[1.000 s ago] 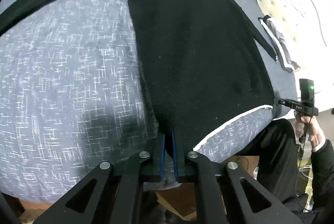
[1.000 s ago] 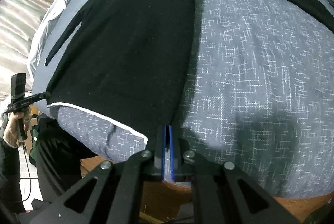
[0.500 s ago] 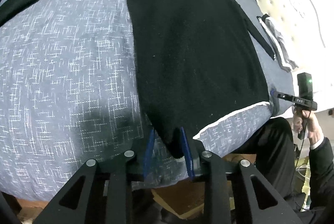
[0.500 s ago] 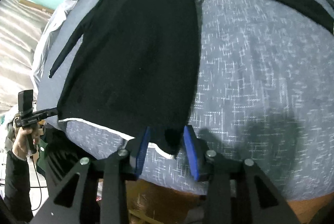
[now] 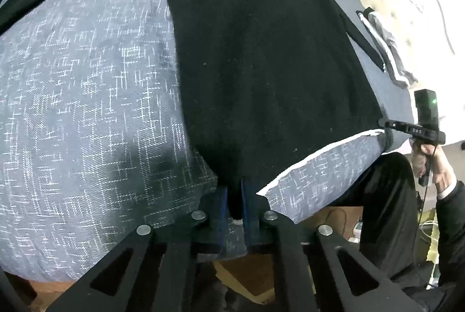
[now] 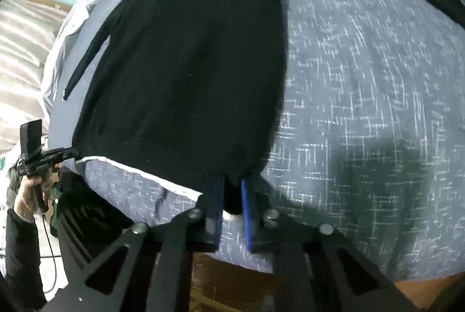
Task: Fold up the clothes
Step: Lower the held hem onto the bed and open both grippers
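Black sweater (image 5: 261, 65) flat on bed (image 5: 87, 108), hem at near edge. Left tool (image 5: 234, 200) and right tool (image 6: 231, 200) just clamped on hem corners. Soft, light knit, will sag; corners good hold.

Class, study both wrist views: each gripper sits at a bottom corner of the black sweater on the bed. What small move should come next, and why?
Probably lift both corners together and carry the hem up toward the collar. The left gripper and right gripper have just closed, each pinching a hem corner of the black sweater, which lies flat on the grey bedspread, one sleeve stretched out sideways.
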A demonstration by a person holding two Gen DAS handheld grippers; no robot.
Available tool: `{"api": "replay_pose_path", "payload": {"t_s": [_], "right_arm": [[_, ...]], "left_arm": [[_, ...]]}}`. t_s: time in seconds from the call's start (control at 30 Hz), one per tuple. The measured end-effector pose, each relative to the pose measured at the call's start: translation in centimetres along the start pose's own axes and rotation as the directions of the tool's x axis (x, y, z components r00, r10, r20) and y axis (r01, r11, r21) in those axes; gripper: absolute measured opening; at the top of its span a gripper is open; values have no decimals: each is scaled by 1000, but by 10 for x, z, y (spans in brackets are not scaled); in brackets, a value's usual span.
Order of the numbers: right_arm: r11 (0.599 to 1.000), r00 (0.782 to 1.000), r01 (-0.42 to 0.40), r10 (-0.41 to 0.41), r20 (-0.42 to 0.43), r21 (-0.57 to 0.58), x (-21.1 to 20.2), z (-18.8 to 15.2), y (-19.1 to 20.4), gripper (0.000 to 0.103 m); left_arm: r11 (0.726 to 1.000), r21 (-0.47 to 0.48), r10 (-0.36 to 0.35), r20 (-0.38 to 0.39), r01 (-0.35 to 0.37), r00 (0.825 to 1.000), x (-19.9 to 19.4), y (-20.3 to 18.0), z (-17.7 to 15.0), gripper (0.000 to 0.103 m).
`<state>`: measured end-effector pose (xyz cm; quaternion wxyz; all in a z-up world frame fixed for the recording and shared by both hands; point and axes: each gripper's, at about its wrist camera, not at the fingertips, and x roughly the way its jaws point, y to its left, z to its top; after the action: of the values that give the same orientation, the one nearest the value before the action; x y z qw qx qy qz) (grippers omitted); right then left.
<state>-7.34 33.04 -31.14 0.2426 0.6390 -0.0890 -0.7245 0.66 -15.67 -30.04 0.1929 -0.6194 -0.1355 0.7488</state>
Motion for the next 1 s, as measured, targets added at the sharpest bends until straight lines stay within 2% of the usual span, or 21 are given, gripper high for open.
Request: {"api": "replay_pose_path", "payload": {"t_s": [0.23, 0.33, 0.47, 0.63, 0.7, 0.8, 0.87, 0.93, 1.0], "right_arm": [[998, 999, -13, 15, 43, -63, -34, -7, 18, 3], [997, 999, 5, -2, 46, -80, -41, -9, 19, 3], [996, 999, 54, -54, -1, -71, -20, -16, 13, 3], [997, 998, 54, -56, -24, -55, -3, -18, 11, 3], [998, 999, 43, -44, -23, -50, -3, -17, 10, 3], [999, 999, 37, -38, -31, -20, -7, -11, 4, 7], [999, 999, 35, -35, -38, 4, -10, -10, -2, 17], [1000, 999, 23, -23, -23, 14, -17, -7, -6, 20], [1000, 1000, 12, -12, 5, 24, -24, 0, -10, 22]], "left_arm": [[999, 33, -18, 31, 17, 999, -31, -3, -4, 7], [1000, 23, -9, 16, 8, 1000, -30, 4, -5, 6], [1000, -14, -5, -5, 5, 1000, -14, 15, -6, 7], [998, -52, -20, -15, 19, 1000, -6, 19, -6, 10], [997, -71, -17, -2, 17, 1000, -11, 23, -5, 18], [995, -95, -10, 18, 11, 1000, -20, 29, 0, 22], [994, -110, 1, 44, 4, 999, -28, 35, 7, 28], [993, -120, 27, 76, -18, 997, -36, 39, 18, 29], [990, -143, 27, 116, -10, 993, -40, 44, 34, 29]]}}
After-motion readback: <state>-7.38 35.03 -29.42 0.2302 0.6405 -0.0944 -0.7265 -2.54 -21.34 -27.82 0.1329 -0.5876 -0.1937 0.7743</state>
